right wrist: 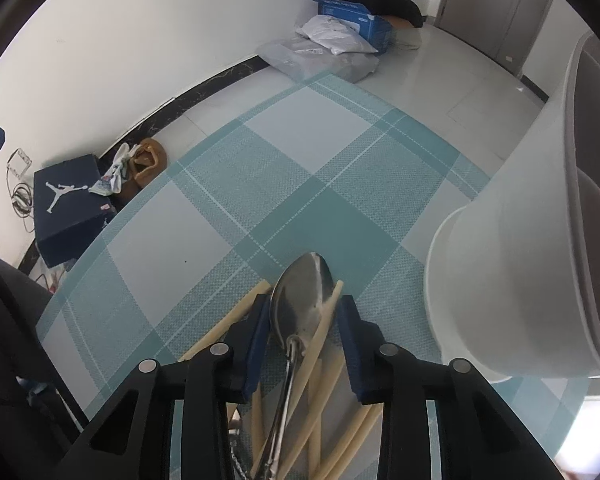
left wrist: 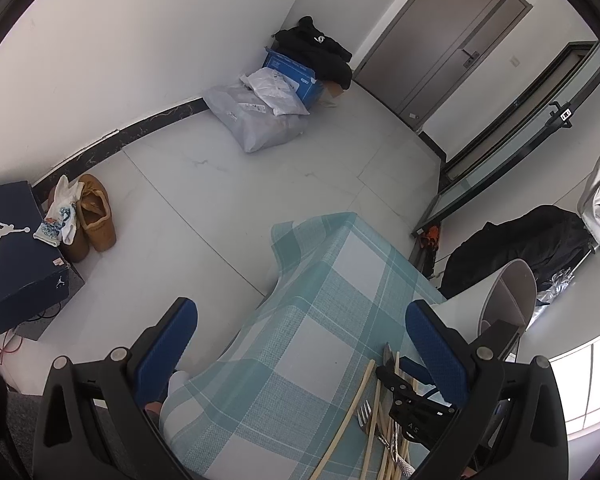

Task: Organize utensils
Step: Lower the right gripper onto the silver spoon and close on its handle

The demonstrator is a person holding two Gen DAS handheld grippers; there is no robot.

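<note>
A pile of utensils lies on a table with a teal checked cloth (right wrist: 300, 168). In the right wrist view a metal spoon (right wrist: 300, 304) lies over several pale chopsticks (right wrist: 320, 364), its bowl between my right gripper's blue pads (right wrist: 350, 344). My right gripper (right wrist: 303, 320) is partly open around the spoon, not clamped. A white utensil holder (right wrist: 512, 264) stands at the right. In the left wrist view my left gripper (left wrist: 300, 332) is open and empty above the table, left of the chopsticks (left wrist: 364, 400), a fork (left wrist: 365, 414) and the right gripper's black body (left wrist: 412, 404). The holder (left wrist: 504, 304) shows behind.
On the floor are a dark shoe box (left wrist: 12, 252), brown shoes (left wrist: 92, 216), grey parcels (left wrist: 260, 116) and a blue box (left wrist: 296, 76) by the wall. A black coat (left wrist: 520, 244) lies at the right. The table's edge (left wrist: 284, 276) drops off to the left.
</note>
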